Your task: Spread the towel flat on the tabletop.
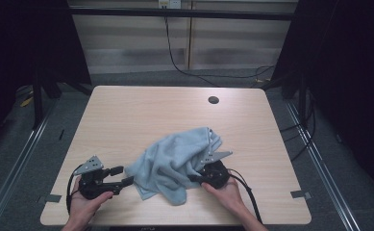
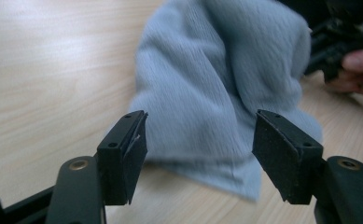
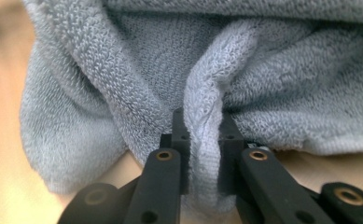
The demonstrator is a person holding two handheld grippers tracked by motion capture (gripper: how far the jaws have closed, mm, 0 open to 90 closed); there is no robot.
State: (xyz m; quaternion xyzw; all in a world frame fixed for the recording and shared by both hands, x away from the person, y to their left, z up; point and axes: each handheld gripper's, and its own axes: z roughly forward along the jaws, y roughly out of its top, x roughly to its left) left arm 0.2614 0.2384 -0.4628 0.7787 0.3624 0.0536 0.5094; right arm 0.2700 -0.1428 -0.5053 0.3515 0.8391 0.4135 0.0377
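Note:
A light blue towel [image 1: 175, 161] lies crumpled on the wooden table [image 1: 141, 110], toward the near side. My right gripper [image 1: 196, 177] is shut on a fold of the towel [image 3: 202, 140] at its right side; the cloth bulges up between the two black pads [image 3: 181, 135]. My left gripper [image 1: 127, 180] rests to the left of the towel with its jaws open, the fingertips close to the towel's left edge. In the left gripper view the towel [image 2: 207, 93] lies just beyond the open gripper [image 2: 200, 154], and nothing sits between the pads [image 2: 123, 154].
A round cable hole [image 1: 213, 100] sits near the table's far right. A black cable [image 1: 175, 57] runs down the wall behind. Dark frame posts stand on both sides. The person's other hand [image 2: 361, 72] and right gripper appear at the far right of the left gripper view.

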